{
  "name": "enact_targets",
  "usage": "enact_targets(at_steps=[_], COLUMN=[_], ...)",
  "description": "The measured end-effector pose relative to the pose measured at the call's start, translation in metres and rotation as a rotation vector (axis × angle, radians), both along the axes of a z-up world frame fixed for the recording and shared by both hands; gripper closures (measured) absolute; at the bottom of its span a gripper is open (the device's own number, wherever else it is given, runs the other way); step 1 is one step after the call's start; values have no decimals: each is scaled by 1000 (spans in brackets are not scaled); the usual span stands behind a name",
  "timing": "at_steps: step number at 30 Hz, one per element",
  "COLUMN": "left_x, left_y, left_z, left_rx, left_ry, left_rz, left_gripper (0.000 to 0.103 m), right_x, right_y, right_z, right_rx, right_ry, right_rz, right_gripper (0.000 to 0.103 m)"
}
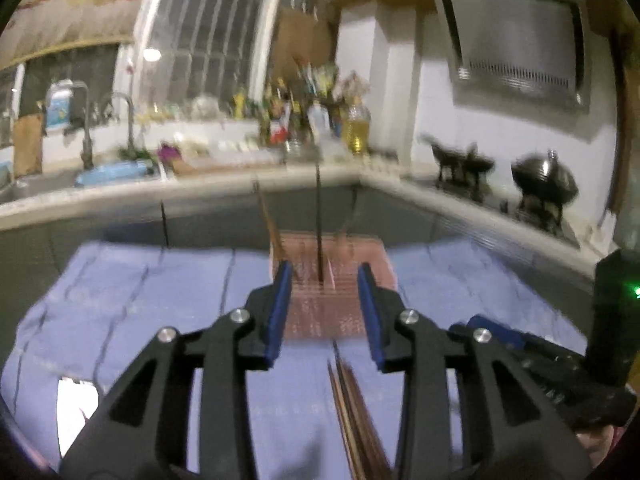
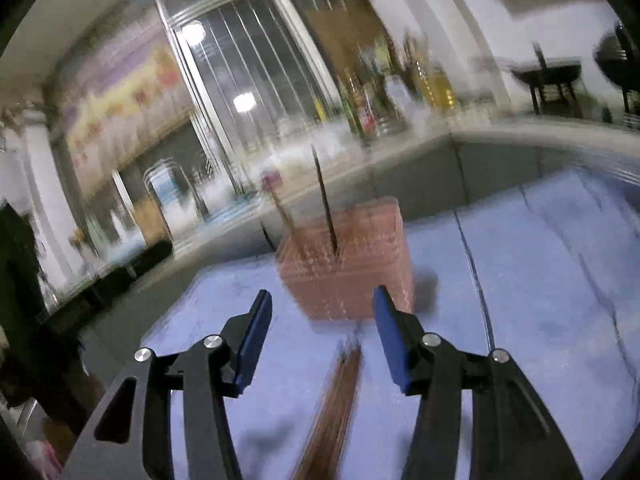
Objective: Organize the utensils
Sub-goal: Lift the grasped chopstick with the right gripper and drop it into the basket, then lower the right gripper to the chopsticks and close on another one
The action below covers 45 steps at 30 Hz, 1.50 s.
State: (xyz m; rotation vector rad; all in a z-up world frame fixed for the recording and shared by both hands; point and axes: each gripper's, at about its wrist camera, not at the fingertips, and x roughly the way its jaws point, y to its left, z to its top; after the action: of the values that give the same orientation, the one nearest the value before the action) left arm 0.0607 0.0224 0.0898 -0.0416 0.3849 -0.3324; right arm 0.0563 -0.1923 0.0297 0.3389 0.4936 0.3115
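Key relation: the bundle of chopsticks (image 1: 356, 412) lies flat on the cloth below and between the fingers of your left gripper (image 1: 325, 312), long axis running away from you toward the pink holder (image 1: 340, 304).
Seen from the right: the same bundle (image 2: 332, 408) also lies under your right gripper (image 2: 322, 340), slightly slanted, its far end stopping just short of the holder (image 2: 352, 280).
Nearer hand: I cannot rank them; both hover over the bundle. In the left view the right gripper (image 1: 496, 330) shows just beside the left one.
Left gripper state: jaws partly apart, nothing between the blue pads (image 1: 280, 312).
Right gripper state: jaws set wider, also empty; its pads (image 2: 256, 340) touch nothing.
Holder: a pink perforated box standing upright on the cloth, ahead of both grippers, with a dark chopstick (image 1: 319, 220) standing in it and at least one brown one (image 1: 270, 224) leaning.
Likely next move: you probably need to drop onto the bundle and close across its width, then tip it upright.
Risk: thin sticks may roll or fan apart.
Surface: a wrinkled blue-lilac cloth (image 1: 132, 300) over the table.
Room: a kitchen, blurred; counter (image 1: 224, 188) with sink and bottles, woks on the stove (image 1: 544, 184) to the right.
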Motion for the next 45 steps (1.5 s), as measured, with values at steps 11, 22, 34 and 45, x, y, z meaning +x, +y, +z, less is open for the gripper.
enact_targets(at_steps=[11, 22, 34, 45], left_x=[2, 11, 18, 20], left_y=[7, 7, 7, -13], left_z=[-88, -105, -112, -118], left_rx=[30, 39, 39, 57], left_ry=[320, 395, 435, 464], left_rz=[-44, -40, -41, -112], left_gripper=[71, 71, 71, 71], right_x=[-18, -18, -7, -6], right_y=[66, 63, 47, 23], right_z=[-101, -102, -102, -103], right_rx=[-300, -339, -300, -230], right_ry=[328, 315, 339, 357], right_rz=[141, 119, 80, 39], right_gripper=[74, 74, 78, 78])
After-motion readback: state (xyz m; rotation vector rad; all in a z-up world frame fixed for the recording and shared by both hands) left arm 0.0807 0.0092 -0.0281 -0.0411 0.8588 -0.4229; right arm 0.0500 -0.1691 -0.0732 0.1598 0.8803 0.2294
